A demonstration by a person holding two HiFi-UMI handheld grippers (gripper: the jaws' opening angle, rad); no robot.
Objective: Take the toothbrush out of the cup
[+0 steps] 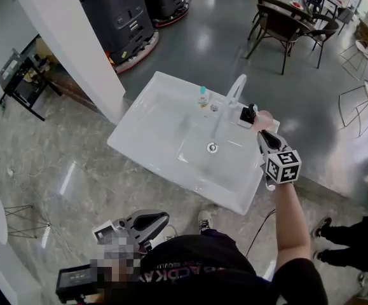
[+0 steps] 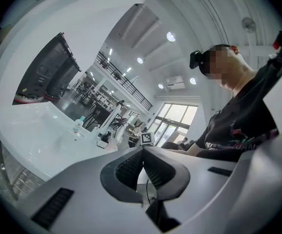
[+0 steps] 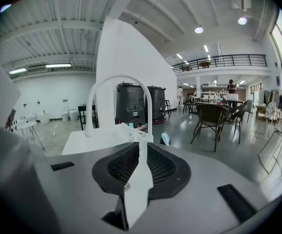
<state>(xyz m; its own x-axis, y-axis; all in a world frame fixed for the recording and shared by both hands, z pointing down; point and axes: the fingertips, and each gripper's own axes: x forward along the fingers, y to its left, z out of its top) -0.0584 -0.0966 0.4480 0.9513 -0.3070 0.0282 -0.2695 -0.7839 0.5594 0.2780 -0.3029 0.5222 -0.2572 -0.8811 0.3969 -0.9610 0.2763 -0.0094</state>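
Lifting step: judged in hand; the right tongs [image 3: 141, 150] are clamped on the white toothbrush [image 3: 136, 189] handle.
Location: far right corner of the sink [image 1: 164, 100], just beside the cup [image 1: 246, 117]; whether the brush is clear of the cup cannot be told.
Left tongs [image 2: 143, 156]: together, empty, held low, well apart from the sink.
Next move: likely a straight upward draw, kept clear of the tap [image 1: 234, 89].

On the back edge of the sink [image 1: 147, 127] the faucet [image 1: 235, 89] stands midway, with a bottle [image 1: 203, 96] just to its left and the cup [image 1: 248, 115] just to its right, the right tool [image 1: 260, 134], toothbrush [image 3: 140, 177] between its jaws, right before the cup, the left tool [image 1: 161, 219] low before the sink, and chairs [image 1: 280, 25] well behind.
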